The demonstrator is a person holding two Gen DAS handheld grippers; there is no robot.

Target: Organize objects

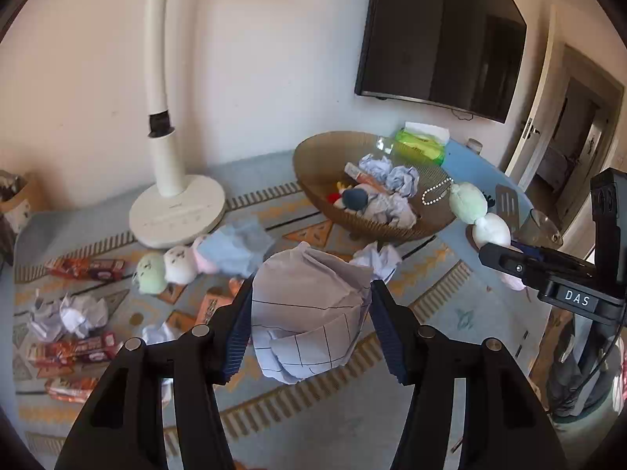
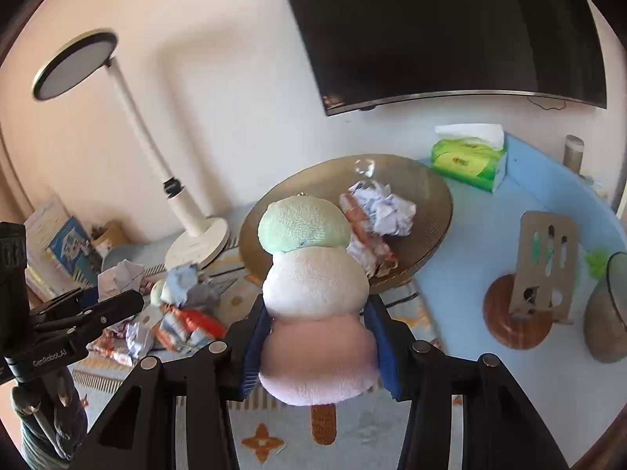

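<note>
My left gripper [image 1: 309,325] is shut on a crumpled ball of gridded paper [image 1: 309,313] and holds it above the patterned cloth. My right gripper [image 2: 317,344] is shut on the pink end of a plush dango toy [image 2: 313,293], green, white and pink on a brown stick. It hangs just in front of the woven basket [image 2: 427,211]. In the left wrist view the toy [image 1: 476,211] sits at the basket's [image 1: 313,156] right rim. The basket holds paper balls [image 1: 399,178], a snack bar and small toys.
On the cloth lie a second plush dango [image 1: 168,266], a blue paper ball [image 1: 235,246], several snack bars [image 1: 86,268] and paper balls [image 1: 70,313]. A white lamp base [image 1: 176,211] stands behind them. A green tissue pack [image 2: 468,162] and a wooden stand [image 2: 521,309] sit on the blue surface.
</note>
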